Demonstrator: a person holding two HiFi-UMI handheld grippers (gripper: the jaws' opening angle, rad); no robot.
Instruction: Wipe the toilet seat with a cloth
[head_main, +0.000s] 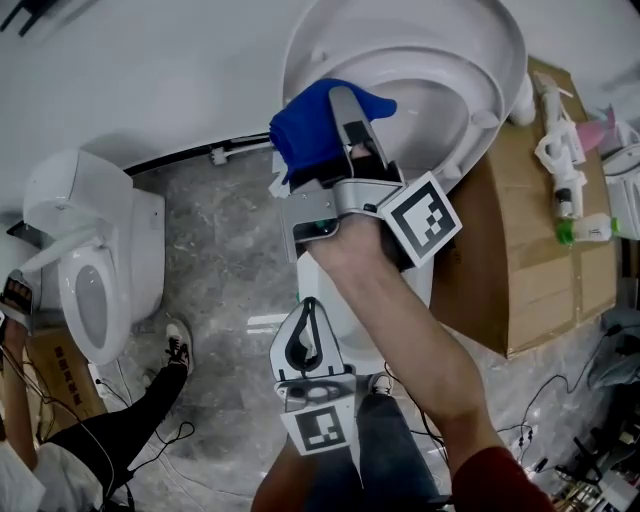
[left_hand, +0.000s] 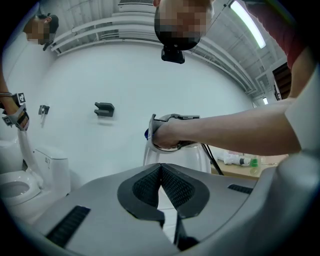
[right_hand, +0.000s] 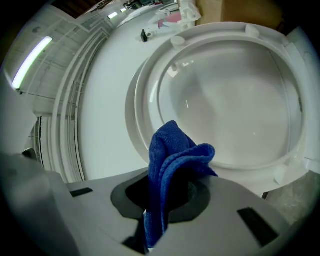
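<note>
Cloth (right_hand: 172, 165), judged soft, light and limp, is pinched at its bunched fold by the right gripper (right_hand: 167, 202), its free end flopping toward one o'clock. The left gripper (left_hand: 161, 186) has its jaws closed together on nothing.

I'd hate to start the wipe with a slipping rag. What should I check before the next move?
1. Grip: blue cloth clamped in the right tongs: ok.
2. Free cloth sticking out past the jaws for wiping: ok.
3. Spare hand: left tongs shut and empty: ok.
4. Target: toilet seat raised, facing the cloth: ok.
5. Cloth already touching the seat: cannot tell.
</note>
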